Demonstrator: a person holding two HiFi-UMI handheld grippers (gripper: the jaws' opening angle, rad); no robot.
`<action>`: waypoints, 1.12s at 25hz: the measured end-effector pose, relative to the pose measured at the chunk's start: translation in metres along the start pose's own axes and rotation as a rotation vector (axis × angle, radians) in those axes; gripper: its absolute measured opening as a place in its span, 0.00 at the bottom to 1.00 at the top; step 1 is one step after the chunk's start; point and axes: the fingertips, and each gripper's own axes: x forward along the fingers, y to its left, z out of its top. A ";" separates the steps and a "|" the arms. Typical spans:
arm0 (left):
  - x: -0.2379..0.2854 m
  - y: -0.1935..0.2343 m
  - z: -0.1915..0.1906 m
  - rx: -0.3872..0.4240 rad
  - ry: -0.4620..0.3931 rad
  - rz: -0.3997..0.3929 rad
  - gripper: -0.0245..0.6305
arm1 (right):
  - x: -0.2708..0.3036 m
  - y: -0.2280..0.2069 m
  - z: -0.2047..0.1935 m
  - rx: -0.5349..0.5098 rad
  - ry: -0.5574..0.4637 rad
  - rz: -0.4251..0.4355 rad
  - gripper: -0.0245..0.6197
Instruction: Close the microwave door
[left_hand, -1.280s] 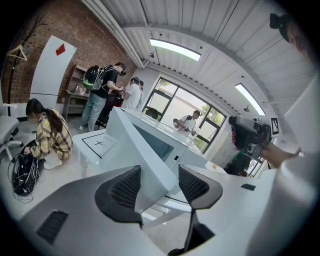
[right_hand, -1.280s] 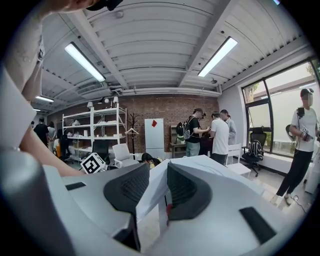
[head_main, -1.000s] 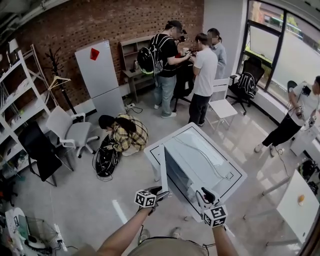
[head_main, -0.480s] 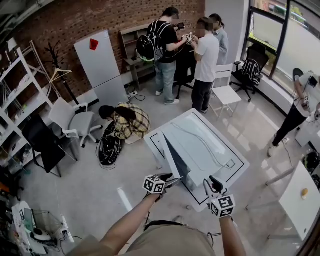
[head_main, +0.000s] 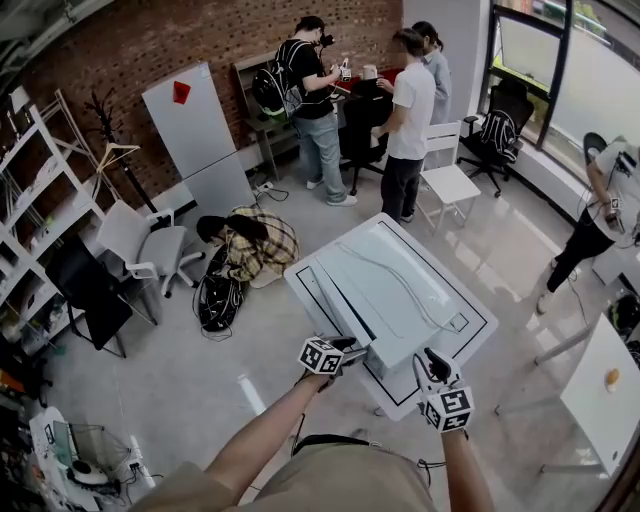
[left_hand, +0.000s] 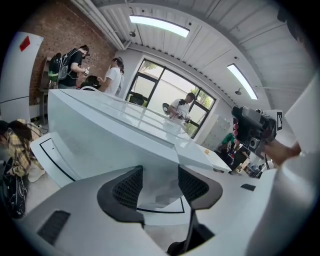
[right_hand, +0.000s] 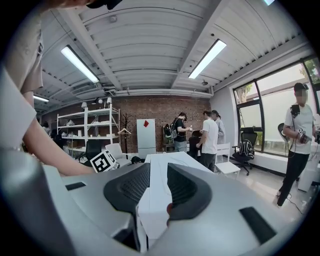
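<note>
A white microwave stands on a white table just ahead of me. Its door lies flat against the front, or very nearly so; the latch is hidden from me. My left gripper is at the door's near lower corner, open, with nothing between its jaws. In the left gripper view the microwave fills the space beyond the open left gripper. My right gripper hovers open at the table's near edge, right of the microwave. In the right gripper view, white surface shows through the right gripper.
Three people stand at a shelf by the brick wall. Another person crouches on the floor left of the table, beside a black bag. Office chairs, a white cabinet and a second white table surround the spot.
The door stood wide open a second ago and has swung onto the microwave's front. My left gripper followed it rightward. The right gripper barely moved.
</note>
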 end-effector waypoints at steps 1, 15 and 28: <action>0.001 0.000 0.000 0.006 0.006 0.001 0.39 | 0.000 -0.001 -0.001 0.002 0.001 -0.001 0.22; 0.000 0.003 0.001 -0.028 -0.059 -0.018 0.39 | 0.005 0.005 -0.009 0.014 0.021 0.021 0.22; 0.010 0.000 0.012 -0.087 -0.086 -0.141 0.39 | -0.006 0.011 -0.012 0.016 0.028 0.005 0.22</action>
